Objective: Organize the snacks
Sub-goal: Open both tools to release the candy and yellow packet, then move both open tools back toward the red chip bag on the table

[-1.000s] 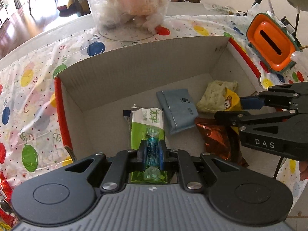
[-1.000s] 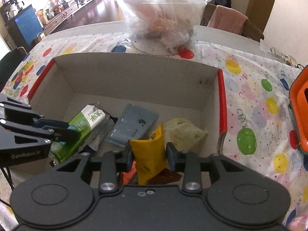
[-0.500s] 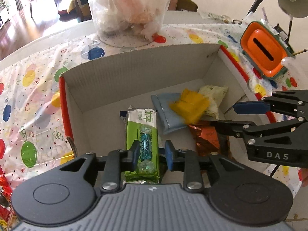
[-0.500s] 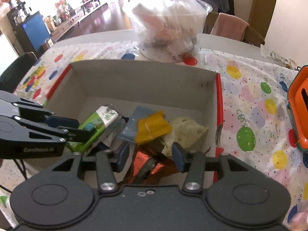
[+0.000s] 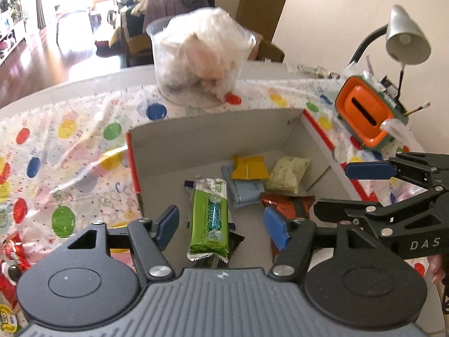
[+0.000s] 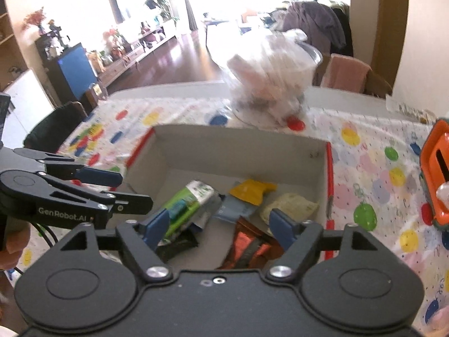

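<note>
Left wrist view: both grippers empty above the cardboard box point(image 5: 213, 137), snacks dropped inside.

I read my left gripper point(image 5: 221, 226) with its jaws apart, having just been opening, nothing between the pads; the blue candy point(image 5: 214, 213) lies below on the green packet point(image 5: 209, 216), whose long axis runs away from me, in line with the fingers. My right gripper point(image 6: 217, 226) has likewise just been opening and holds nothing; the yellow packet point(image 6: 251, 191) rests on the grey-blue pouch point(image 6: 234, 210) toward the far wall, beside the pale packet point(image 6: 289, 206), with the orange foil packet point(image 6: 249, 248) nearest me. More wrappers point(image 5: 11, 252) lie outside the box on the spotted tablecloth point(image 5: 70, 151), at the left edge, so I judge the left gripper nearer for the next pick.
</note>
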Tool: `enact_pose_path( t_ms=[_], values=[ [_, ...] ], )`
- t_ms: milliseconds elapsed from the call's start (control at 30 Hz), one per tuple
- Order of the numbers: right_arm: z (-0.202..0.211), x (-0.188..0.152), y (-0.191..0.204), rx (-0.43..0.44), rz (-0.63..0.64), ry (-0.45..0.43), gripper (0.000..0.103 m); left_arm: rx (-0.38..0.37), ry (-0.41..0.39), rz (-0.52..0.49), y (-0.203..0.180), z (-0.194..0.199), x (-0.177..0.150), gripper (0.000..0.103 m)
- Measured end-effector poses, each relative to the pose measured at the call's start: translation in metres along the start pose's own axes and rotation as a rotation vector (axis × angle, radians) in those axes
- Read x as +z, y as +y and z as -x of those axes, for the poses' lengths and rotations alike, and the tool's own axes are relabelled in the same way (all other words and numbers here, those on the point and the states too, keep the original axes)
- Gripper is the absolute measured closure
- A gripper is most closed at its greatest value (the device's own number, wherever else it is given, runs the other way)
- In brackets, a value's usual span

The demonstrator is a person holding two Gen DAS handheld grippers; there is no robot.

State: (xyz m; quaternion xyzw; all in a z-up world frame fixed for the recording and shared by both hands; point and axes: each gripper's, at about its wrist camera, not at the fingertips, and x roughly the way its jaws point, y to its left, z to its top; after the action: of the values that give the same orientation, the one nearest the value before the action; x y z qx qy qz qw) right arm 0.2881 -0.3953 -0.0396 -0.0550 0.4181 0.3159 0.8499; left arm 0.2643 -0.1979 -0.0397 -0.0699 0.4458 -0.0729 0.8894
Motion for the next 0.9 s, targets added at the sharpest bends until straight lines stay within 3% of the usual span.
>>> enact_pose_path(
  t_ms=[433,633,767,900],
  values=[
    [0.018,0.005,0.060,0.077,0.023,-0.068,0.007,0.038,-0.142,-0.003,0.034,0.075,-0.028,0.024],
    [0.008,0.003,0.100,0.086,0.015,-0.067,0.000,0.066,-0.175,0.023,0.078,0.102,-0.047,0.020],
    [-0.004,0.002,0.131,0.090,0.007,-0.070,0.000,0.105,-0.224,0.031,0.111,0.122,-0.064,0.018],
    [-0.021,0.002,0.161,0.088,0.011,-0.052,0.000,0.126,-0.218,0.044,0.147,0.132,-0.076,0.017]
  ],
)
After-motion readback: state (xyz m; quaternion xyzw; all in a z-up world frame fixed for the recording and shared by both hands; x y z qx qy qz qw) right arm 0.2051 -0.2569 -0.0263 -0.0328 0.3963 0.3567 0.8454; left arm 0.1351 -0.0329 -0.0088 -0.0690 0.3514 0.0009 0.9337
